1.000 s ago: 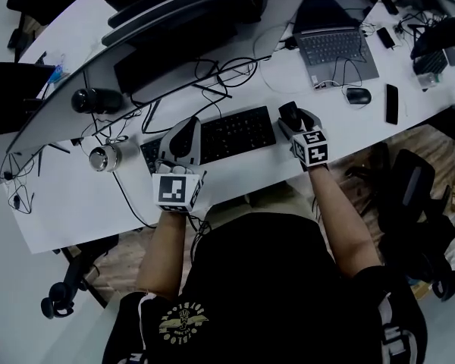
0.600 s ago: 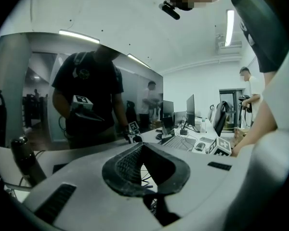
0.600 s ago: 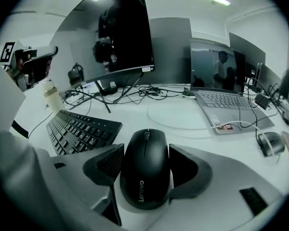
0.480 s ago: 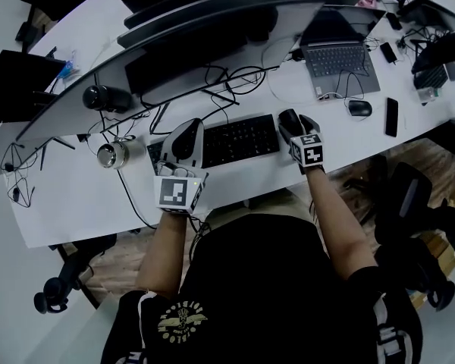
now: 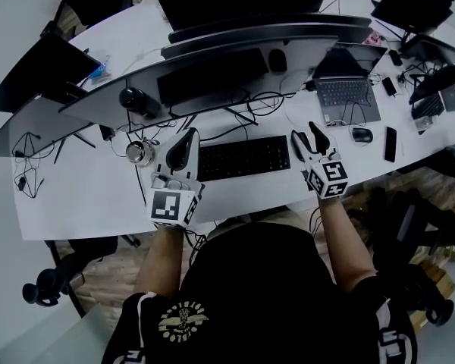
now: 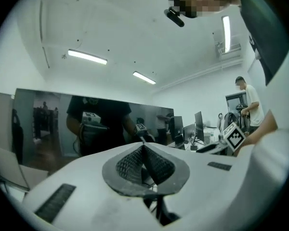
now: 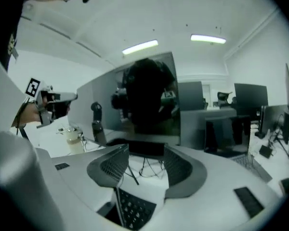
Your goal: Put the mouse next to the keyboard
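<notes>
A person seen from above stands at a long, curved white worktop, holding a gripper in each hand. A wide curved monitor runs along the back of the worktop, with loose black cables in front of it. A black keyboard lies near the front edge, roughly in the middle.

The left gripper is at the left end of the keyboard, pointing toward the monitor. In the left gripper view its two jaws are pressed together at the tips, with nothing between them.

The right gripper is just beyond the right end of the keyboard. In the right gripper view its jaws stand apart and are closing. Nothing is between them; only the keyboard's keys and some cables show in the gap.

The mouse is small and dark. It sits on the worktop toward its right end, just in front of the front right corner of an open laptop. It is to the right of the right gripper and apart from the keyboard, and neither gripper touches it. A dark phone lies just to the right of the mouse. A round metal cup stands left of the left gripper.
</notes>
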Demonstrator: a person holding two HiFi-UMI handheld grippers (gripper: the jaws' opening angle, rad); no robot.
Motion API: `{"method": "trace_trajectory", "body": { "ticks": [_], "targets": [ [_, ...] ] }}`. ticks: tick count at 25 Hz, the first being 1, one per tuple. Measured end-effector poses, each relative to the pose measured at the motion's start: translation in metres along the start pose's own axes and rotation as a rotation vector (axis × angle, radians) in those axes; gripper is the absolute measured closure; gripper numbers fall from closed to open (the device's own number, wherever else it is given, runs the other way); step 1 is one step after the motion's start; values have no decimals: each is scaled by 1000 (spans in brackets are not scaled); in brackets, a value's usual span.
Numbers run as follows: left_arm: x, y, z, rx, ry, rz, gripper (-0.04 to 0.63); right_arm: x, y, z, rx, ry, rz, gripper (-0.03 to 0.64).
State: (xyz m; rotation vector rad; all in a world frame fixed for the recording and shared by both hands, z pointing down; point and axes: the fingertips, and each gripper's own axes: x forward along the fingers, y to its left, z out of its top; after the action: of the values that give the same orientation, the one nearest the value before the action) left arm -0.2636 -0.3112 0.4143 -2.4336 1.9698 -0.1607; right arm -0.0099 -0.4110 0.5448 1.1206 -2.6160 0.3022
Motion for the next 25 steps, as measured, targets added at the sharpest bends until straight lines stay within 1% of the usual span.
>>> {"method": "trace_trajectory", "body": {
  "ticks": [1,2,5,8,12,15,19,25],
  "targets": [
    [-8,8,7,11,-3,26,595,-6,13,25,-22,-56,18,414],
    [-15,15,14,21,-10,50,595,-12,26,49,-43,-110,32,467],
    [-39,32,42,31,-46,84,595,-34,62,115,-102,-241,45,559],
    [-61,43,65,22,-71,102,595,-53,91,159,-125,-321,55,615],
    [-92,54,89,39,-112,124,595,-77,127,191,-136,-396,89,615],
    [-112,61,99,50,-137,135,595,-88,146,202,-136,-419,103,617],
    [-132,66,102,55,-148,136,595,-96,168,204,-139,-423,117,617],
    [-148,65,94,32,-163,109,595,-99,189,193,-147,-402,126,617]
  ]
}}
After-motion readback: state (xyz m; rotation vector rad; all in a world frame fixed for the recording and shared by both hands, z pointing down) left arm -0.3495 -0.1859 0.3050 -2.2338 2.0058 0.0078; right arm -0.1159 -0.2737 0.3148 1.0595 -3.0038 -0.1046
